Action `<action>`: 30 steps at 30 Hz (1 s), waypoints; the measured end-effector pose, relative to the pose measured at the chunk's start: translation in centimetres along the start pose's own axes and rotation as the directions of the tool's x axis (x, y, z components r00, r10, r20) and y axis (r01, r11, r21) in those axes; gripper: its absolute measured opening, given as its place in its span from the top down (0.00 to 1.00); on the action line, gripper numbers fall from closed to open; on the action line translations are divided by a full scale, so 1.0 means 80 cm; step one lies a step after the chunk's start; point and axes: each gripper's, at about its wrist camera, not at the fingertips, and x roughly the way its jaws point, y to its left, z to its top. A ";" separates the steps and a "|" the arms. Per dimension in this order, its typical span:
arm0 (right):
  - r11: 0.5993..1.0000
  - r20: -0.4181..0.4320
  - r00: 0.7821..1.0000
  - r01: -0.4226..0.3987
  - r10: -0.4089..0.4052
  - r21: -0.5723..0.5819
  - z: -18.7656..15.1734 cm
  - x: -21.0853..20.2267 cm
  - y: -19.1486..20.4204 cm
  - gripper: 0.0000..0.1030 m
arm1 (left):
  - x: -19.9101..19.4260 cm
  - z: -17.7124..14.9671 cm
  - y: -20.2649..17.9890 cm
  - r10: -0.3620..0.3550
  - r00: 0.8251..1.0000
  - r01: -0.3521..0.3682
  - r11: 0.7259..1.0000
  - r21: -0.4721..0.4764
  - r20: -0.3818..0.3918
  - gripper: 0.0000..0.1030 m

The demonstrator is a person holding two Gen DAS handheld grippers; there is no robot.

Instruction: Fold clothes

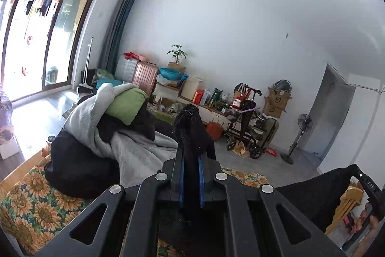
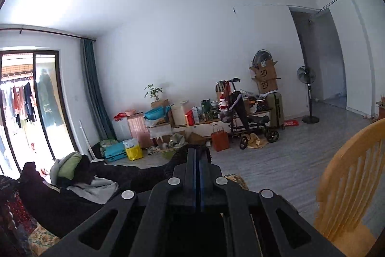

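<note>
A black garment [image 1: 192, 127] is pinched between the blue pads of my left gripper [image 1: 191, 153], which is shut on it; a bunch of the cloth sticks up past the tips. From there the cloth stretches right to my right gripper [image 1: 358, 172], held by a hand [image 1: 375, 221] at the frame's edge. In the right wrist view my right gripper [image 2: 197, 151] is shut on an edge of the same black garment [image 2: 120, 175], which runs off to the left and down. Both grippers are raised above the table and point nearly level into the room.
A pile of grey, green and black clothes [image 1: 96, 117] lies on the sunflower-patterned tablecloth [image 1: 36, 204] to the left. A yellow wooden chair [image 2: 349, 184] stands close on the right. Across the grey floor are suitcases, a low shelf, a wheeled cart [image 2: 252, 122] and a standing fan [image 2: 308, 98].
</note>
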 end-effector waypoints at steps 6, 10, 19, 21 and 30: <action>0.983 -0.270 0.952 0.105 -0.142 -0.148 -0.081 0.121 0.002 0.52 | 0.095 -0.049 0.010 0.255 0.966 -0.252 0.966 0.063 -0.047 0.49; 0.988 -0.419 0.907 -0.021 -0.046 -0.155 -0.156 0.145 0.004 0.53 | 0.127 -0.087 0.023 0.194 0.963 -0.169 0.975 0.143 -0.188 0.34; 0.818 -0.465 0.877 -0.353 0.120 -0.454 -0.257 0.071 0.088 0.43 | 0.043 -0.107 0.017 0.066 0.951 0.015 0.966 0.259 -0.304 0.23; 0.758 -0.465 0.872 -0.405 0.152 -0.512 -0.272 0.054 0.112 0.42 | 0.041 -0.125 0.002 0.103 0.928 0.020 0.946 0.323 -0.359 0.23; 0.530 -0.431 0.896 -0.418 0.107 -0.737 -0.350 0.024 0.176 0.40 | 0.070 -0.255 -0.045 0.246 0.786 0.113 0.845 0.523 -0.567 0.24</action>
